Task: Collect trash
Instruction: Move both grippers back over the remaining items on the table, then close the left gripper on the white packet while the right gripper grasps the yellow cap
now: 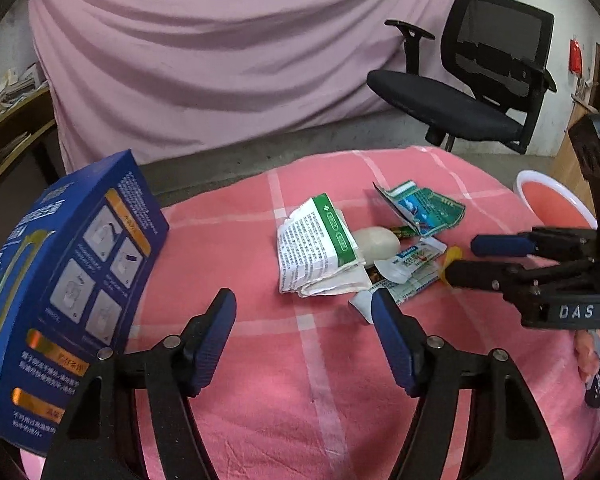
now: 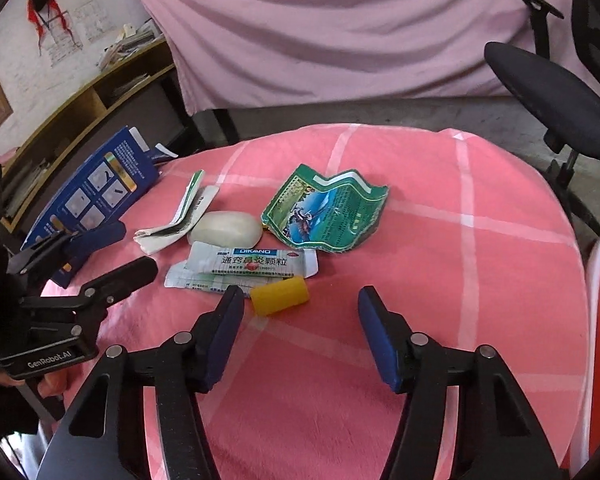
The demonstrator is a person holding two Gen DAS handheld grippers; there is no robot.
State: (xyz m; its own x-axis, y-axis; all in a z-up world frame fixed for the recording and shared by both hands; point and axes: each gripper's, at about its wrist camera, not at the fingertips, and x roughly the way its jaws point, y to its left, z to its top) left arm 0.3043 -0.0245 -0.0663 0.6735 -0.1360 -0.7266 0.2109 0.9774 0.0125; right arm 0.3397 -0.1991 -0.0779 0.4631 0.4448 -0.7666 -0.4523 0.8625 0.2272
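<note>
Trash pile on the pink cloth [image 2: 440, 240]: the yellow cap [image 2: 279, 296] lies just ahead-left of the right gripper [image 2: 300, 334] — long axis crosswise, jaws partly open, empty. Left gripper [image 1: 304, 338], likewise parted and empty, hovers farther off.

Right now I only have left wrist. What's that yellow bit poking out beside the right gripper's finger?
Observer: A small yellow cylinder, lying on its side on the pink checked cloth, nothing gripping it.
Operator: Right gripper closed on anything?
Observer: No. The right gripper is open and empty; the cylinder lies just ahead of its left finger.
Operator: Readable print on the white sachet?
Observer: Yes, the DIKANG sachet lies face up, over a second sachet.
</note>
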